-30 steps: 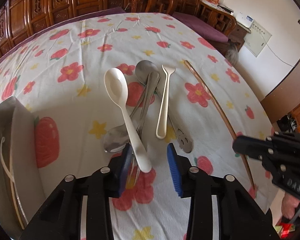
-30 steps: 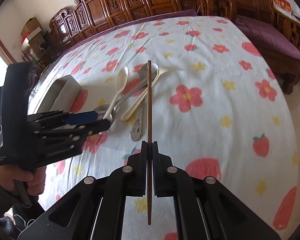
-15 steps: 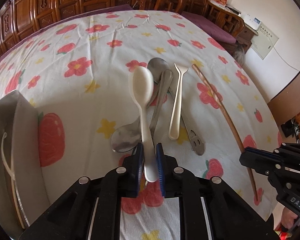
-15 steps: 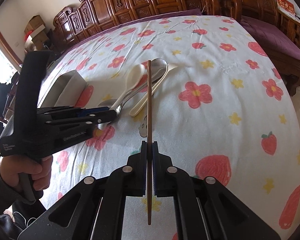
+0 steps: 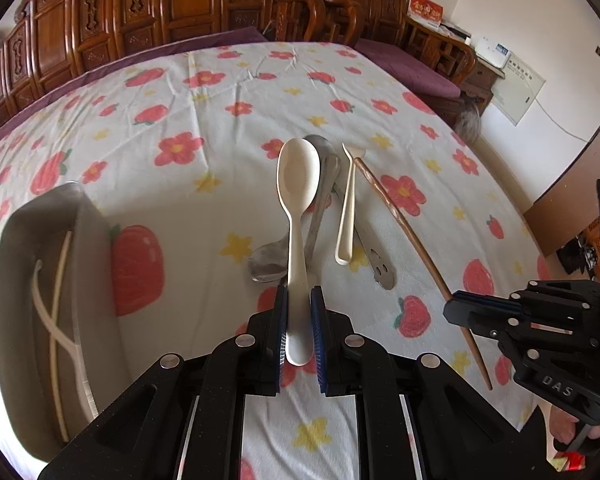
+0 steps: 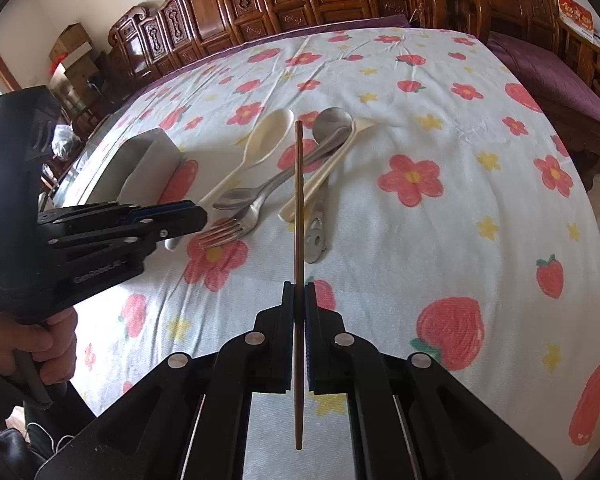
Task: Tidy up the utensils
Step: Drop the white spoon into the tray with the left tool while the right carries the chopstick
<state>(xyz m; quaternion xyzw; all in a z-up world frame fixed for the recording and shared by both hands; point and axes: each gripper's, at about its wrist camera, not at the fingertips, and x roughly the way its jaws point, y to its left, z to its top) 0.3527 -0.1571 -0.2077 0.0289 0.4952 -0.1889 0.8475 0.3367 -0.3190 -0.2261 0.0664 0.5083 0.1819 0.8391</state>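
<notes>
- Left gripper (image 5: 299,326): you have it clamped on the handle of the white spoon (image 5: 296,216), bowl pointing straight ahead and lifted clear of the pile.
- Right gripper (image 6: 299,334): pressed together on a brown chopstick (image 6: 298,240), held near its middle, both ends sticking out well past the pads.
- Pile ahead of both grippers, on the flowered cloth (image 6: 440,128) over the counter: metal spoon (image 6: 328,128), metal fork (image 6: 236,224), cream fork (image 6: 328,164), flat metal handle (image 6: 315,236), all overlapping.
- Metal tray (image 5: 40,280): to the left of your left gripper, cream chopsticks (image 5: 56,304) crossed inside.
- Risk, spoon: the handle is smooth and the grip sits near its end; a quick swing toward the tray could let it pivot or slip.
- Risk, chopstick: thin and long; tilting may slide it through the pads.
- Risk, collision: the grippers work close together; the chopstick tip could catch the pile or your left gripper.
</notes>
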